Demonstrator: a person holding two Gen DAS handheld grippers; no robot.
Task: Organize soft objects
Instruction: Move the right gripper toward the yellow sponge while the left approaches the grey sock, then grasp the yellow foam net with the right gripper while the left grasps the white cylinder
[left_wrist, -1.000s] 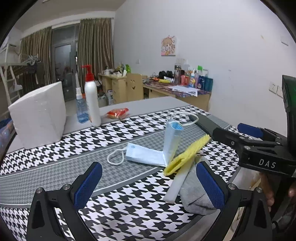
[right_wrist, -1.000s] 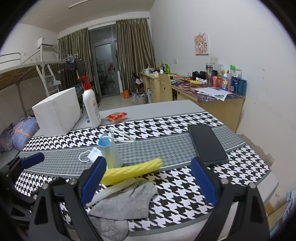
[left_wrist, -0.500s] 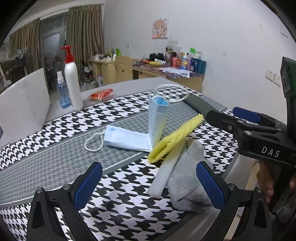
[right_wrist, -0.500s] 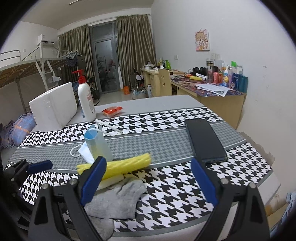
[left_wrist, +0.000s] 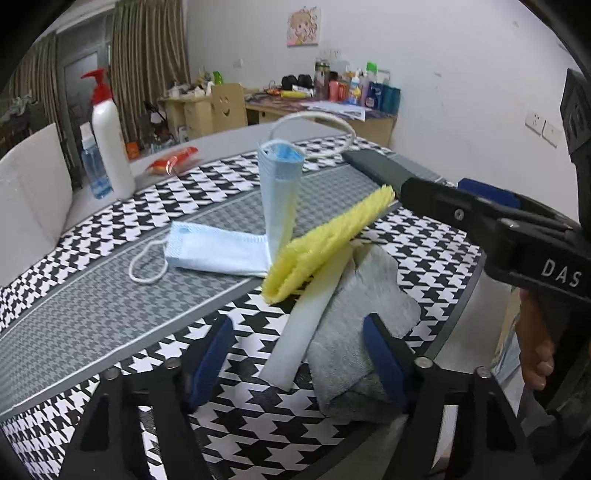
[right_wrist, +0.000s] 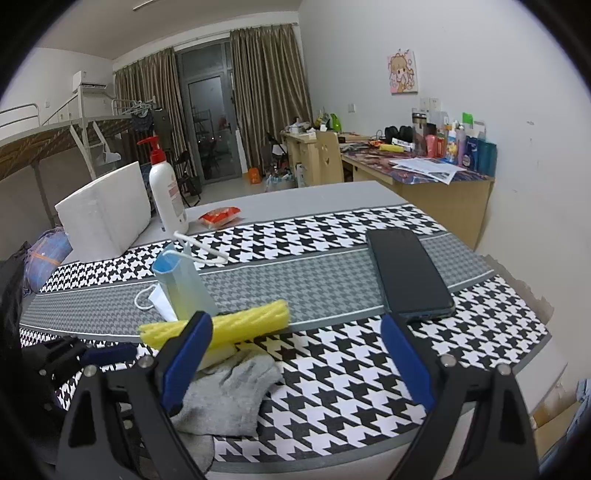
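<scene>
From the left wrist, the left gripper has just been closing, its jaws half-narrowed about the near end of a pale strip and the edge of the grey sock, pads not yet pressing; likely lining up a pick; a yellow sponge cloth leans on the face mask, one half propped upright; "DAS" reads on the right gripper; from the right wrist, that gripper's jaws stand wide and empty above the houndstooth table, phone far right.
</scene>
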